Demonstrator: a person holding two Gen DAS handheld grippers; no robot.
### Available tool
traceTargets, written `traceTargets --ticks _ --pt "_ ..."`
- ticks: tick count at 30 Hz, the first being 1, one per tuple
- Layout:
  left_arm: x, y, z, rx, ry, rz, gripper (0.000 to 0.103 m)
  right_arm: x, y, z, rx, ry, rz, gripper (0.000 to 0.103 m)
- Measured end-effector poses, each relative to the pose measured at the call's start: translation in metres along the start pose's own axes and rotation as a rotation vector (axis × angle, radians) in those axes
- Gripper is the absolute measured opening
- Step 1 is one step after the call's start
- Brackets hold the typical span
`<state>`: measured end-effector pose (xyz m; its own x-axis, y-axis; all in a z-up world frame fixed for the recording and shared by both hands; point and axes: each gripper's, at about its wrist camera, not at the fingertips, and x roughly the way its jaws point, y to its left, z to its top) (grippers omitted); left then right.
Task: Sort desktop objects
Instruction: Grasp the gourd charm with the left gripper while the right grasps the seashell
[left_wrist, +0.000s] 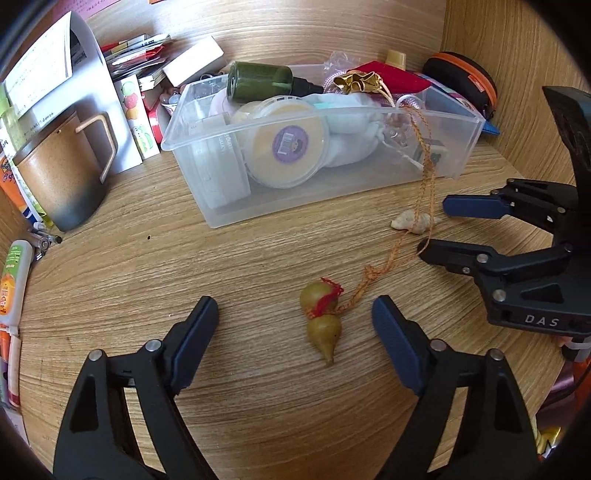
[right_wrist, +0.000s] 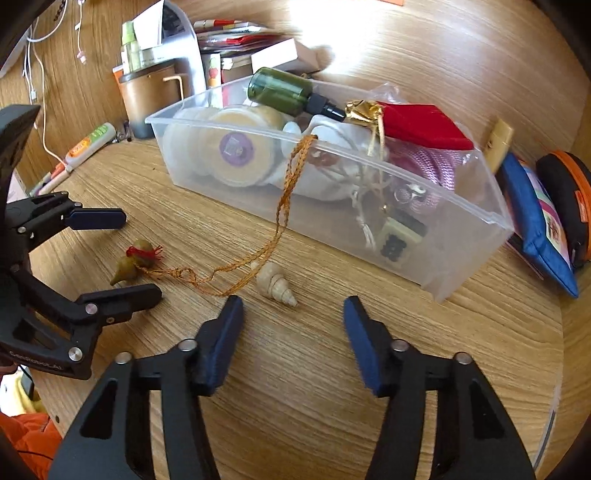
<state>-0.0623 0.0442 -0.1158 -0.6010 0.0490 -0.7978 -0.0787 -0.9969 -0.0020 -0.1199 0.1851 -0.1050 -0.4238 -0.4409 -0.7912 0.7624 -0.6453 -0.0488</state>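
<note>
Desk (left_wrist: 258, 424): wood grain, cluttered along the back edge.
Bin (left_wrist: 369, 192): clear plastic, mid-desk, packed full.
Bin contents: green bottle (left_wrist: 262, 82) lying on top; round tub (left_wrist: 284, 144) with purple label on its side; red pouch (right_wrist: 424, 125) and gold bow (right_wrist: 364, 109) at the far end.
Gourd (left_wrist: 321, 321): small, yellow-green, red thread round its waist; lies on the desk in front of the bin.
Cord (right_wrist: 288, 206): orange braid, runs from the gourd across the desk and up over the bin rim.
Shell (right_wrist: 275, 283): pale spiral, on the desk just beside the cord's loop, near the bin's front wall.
Left gripper (left_wrist: 295, 325): fingers spread wide either side of the gourd, apart from it, nothing gripped.
Right gripper (right_wrist: 293, 325): fingers parted, shell just ahead of the tips, pads not on it.
Mug (left_wrist: 59, 173): brown, at the desk's left.
Pouches: blue pouch (right_wrist: 535, 221) and black-orange case (right_wrist: 565, 192) beyond the bin's right end.
</note>
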Motion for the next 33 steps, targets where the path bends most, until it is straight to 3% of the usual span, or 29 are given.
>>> traceTargets --ticks 10,15,25,28,33 --pt "-0.003 -0.001 -0.001 0.009 -0.026 -0.001 0.066 0.006 0.008 0.008 -0.015 -0.002 0.019 0.048" --pt "-0.004 -0.006 -0.002 0.038 -0.032 -0.008 0.056 0.007 0.011 0.010 -0.024 -0.005 0.048 0.033" --pt "-0.007 -0.006 -0.001 0.036 -0.024 -0.029 0.046 0.010 0.016 0.012 -0.038 -0.008 0.066 0.025" --pt "-0.007 -0.007 0.000 0.045 -0.018 -0.032 0.037 0.010 0.018 0.012 -0.045 -0.010 0.060 0.017" --pt "-0.009 -0.011 -0.003 0.052 -0.013 -0.035 0.024 0.009 0.019 0.012 -0.049 -0.012 0.059 0.016"
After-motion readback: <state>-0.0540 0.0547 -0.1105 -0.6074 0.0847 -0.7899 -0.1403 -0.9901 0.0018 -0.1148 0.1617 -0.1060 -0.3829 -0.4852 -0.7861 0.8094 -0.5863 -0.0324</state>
